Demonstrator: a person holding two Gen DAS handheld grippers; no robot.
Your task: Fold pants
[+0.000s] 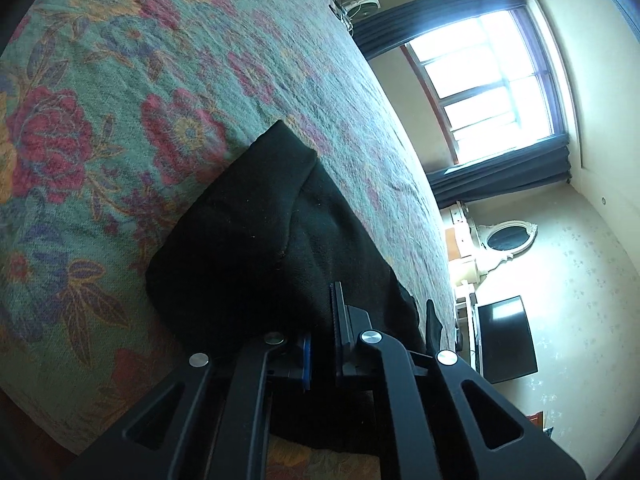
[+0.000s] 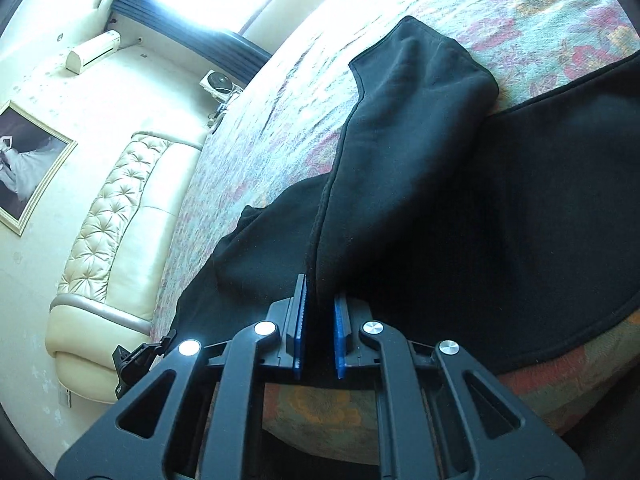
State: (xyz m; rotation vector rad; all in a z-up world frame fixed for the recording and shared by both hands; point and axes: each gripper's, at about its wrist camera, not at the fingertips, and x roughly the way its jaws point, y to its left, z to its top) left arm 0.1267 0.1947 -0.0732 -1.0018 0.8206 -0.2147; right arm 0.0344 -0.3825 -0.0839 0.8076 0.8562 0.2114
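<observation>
left wrist view: left gripper (image 1: 320, 320) is clenched on the near edge of the black pants (image 1: 256, 232); dark fabric fills the gap between the blue pads, so it reads as a pinch on cloth, not an empty close; the pants lie on the floral bedspread (image 1: 120, 120), one folded lobe reaching up toward the middle of the bed, the rest bunched toward the gripper and the bed's near edge.

right wrist view: right gripper (image 2: 320, 320) is also clamped on the pants (image 2: 400, 160); a raised ridge of fabric runs straight from the jaws up to a rounded end further up the bed, which suggests the cloth is pulled taut off the spread there; more black fabric spreads flat to the right and drapes over the near edge.

why held this way, my read: both grips sit on the near hem side so the two corners can be carried together across the garment for a fold; pinching at the edge keeps the layers aligned; risk is only the top layer being caught, can't confirm from here.

writing: none legible; wall air conditioner (image 2: 94, 50), framed picture (image 2: 28, 160) and dark monitor (image 1: 506, 338) show no readable brand.
</observation>
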